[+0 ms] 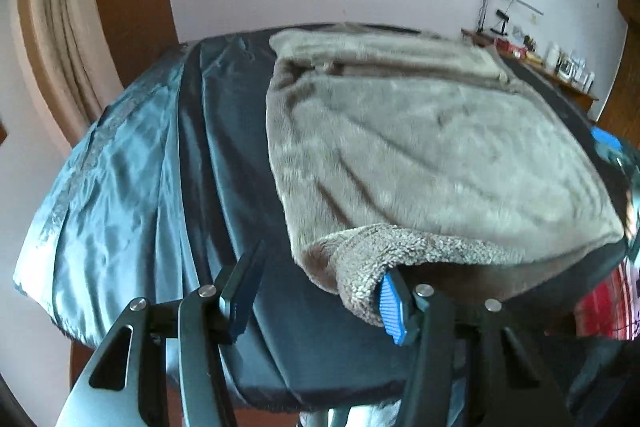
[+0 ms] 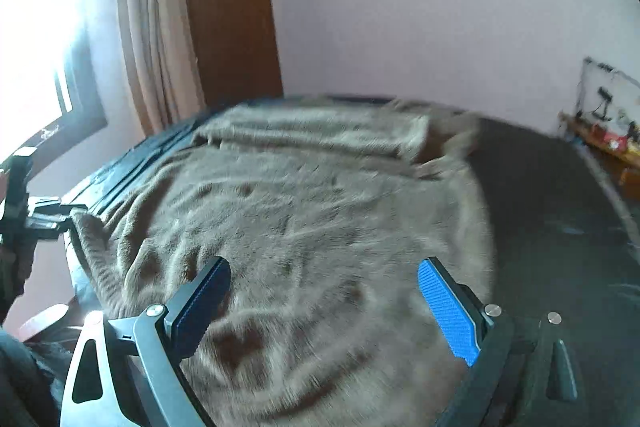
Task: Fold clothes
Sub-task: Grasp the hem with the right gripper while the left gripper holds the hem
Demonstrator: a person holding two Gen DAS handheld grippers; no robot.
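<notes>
A grey-beige fleece garment [image 1: 420,147] [image 2: 300,207] lies spread on a bed with a dark sheet [image 1: 224,147] [image 2: 552,227]; its far part is folded over in a band. My left gripper [image 1: 322,287] stands open at the fleece's near left corner, where the curly hem rests against its blue-padded finger [image 1: 394,307]. The other finger is over bare sheet. My right gripper [image 2: 324,301] is open just above the near part of the fleece, with nothing pinched between its fingers. The left gripper [image 2: 36,215] also shows at the fleece's left corner in the right wrist view.
A shiny teal cover [image 1: 112,187] drapes the bed's left side. A cluttered shelf [image 1: 552,63] [image 2: 608,139] runs along the right wall. A curtain [image 2: 156,27], wooden door [image 2: 232,7] and bright window [image 2: 32,27] stand behind the bed. Red patterned cloth [image 1: 600,303] lies at lower right.
</notes>
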